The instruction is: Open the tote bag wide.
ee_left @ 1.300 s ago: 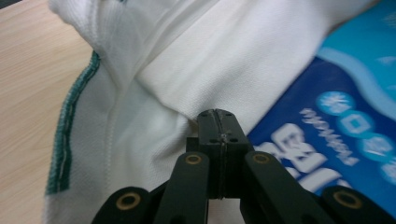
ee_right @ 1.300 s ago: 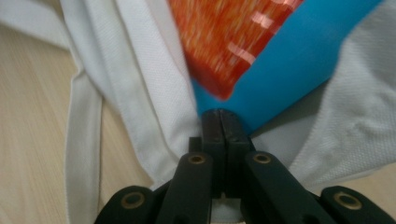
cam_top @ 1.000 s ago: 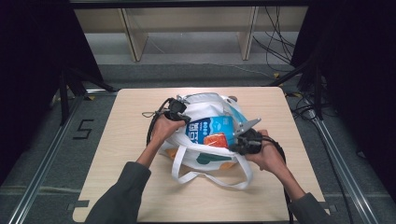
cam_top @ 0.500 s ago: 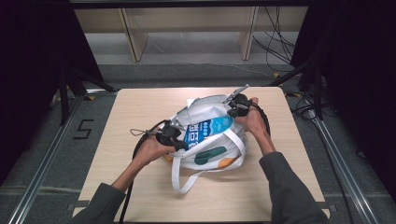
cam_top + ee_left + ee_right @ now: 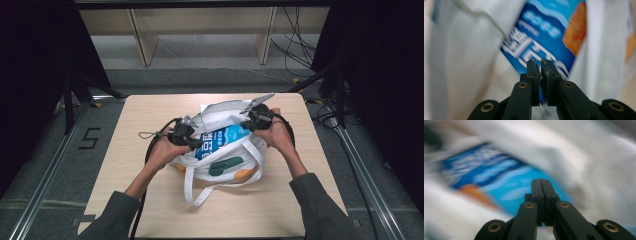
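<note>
Only thing I can actually read is a big black "5" (image 5: 89, 138) marked on the grey floor left of the table. The blue packet (image 5: 220, 138) in the white bag (image 5: 225, 112) has bold white lettering on it, but it's way too blurred in the gripper views to make out.

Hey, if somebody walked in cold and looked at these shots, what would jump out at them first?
A white tote bag sits mid-table, a bright blue packet showing in its mouth. The left gripper and right gripper flank that opening, and in the gripper views both pairs of jaws look closed, with the blue packet just beyond them.
</note>
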